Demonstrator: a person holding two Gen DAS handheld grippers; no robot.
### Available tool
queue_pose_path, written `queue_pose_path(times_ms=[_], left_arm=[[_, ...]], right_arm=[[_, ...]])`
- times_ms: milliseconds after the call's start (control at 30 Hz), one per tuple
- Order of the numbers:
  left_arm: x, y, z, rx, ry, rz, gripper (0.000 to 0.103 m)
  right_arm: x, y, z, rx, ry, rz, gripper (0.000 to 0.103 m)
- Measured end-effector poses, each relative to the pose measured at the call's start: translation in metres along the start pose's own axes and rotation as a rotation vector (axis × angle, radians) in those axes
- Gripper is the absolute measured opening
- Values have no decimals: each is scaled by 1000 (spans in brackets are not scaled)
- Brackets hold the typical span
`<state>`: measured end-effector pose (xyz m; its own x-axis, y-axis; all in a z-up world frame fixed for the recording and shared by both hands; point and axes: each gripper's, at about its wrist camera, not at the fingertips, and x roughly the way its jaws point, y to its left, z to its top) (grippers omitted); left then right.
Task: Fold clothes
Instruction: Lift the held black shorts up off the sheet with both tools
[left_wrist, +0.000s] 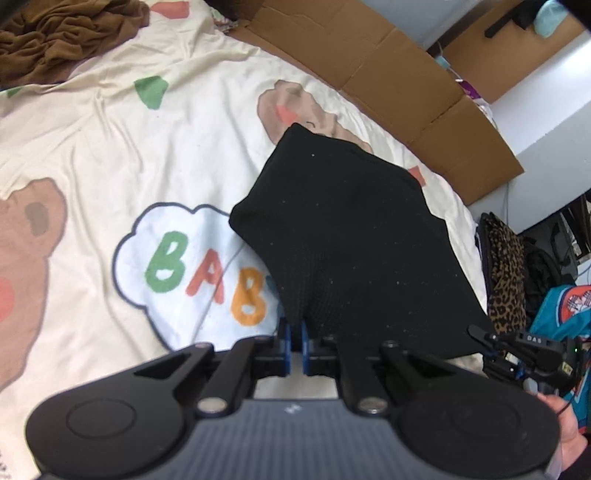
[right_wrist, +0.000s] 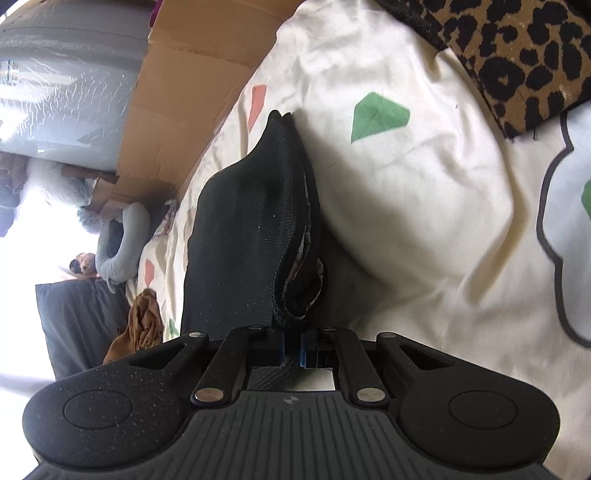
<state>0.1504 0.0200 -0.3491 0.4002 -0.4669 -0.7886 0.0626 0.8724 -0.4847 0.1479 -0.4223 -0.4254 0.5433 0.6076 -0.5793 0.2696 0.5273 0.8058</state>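
Clearly, the black garment (left_wrist: 343, 236) is hanging stretched between both tools above the cream printed bedsheet (left_wrist: 110, 147). The left gripper (left_wrist: 294, 341) is pinching one edge of it and the right gripper (right_wrist: 292, 349) is clamping another, both sets of blue pads closed on the fabric. In the left wrist view its long axis is running away from the tool toward the far corner near the flattened cardboard (left_wrist: 388, 74). A crumpled brown garment (left_wrist: 66, 33) is lying well apart on the sheet, and a leopard-print cloth (right_wrist: 517, 55) is sitting beside it.
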Motion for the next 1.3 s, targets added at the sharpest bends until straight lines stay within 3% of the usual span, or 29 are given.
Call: queue_pose_path(times_ms=[333,500,867,1067,1300], left_arm=[[-28,8,-12,-49,56,56,5],[-37,16,-23,-103,98,58,5],[-19,-7,-26,-97,313,-40,5],[8,-31,-38,-50,440,-116,5],[40,-72,-49,74,554,-158,5]], right_arm=[[6,12,-18,-37,160,18,5],[6,21,-22,-79,190,7,5],[-16,26,9,-114,97,-54,5],[-23,24,31,-124,40,-83,4],[-32,24,54,-144,-19,-84,4]])
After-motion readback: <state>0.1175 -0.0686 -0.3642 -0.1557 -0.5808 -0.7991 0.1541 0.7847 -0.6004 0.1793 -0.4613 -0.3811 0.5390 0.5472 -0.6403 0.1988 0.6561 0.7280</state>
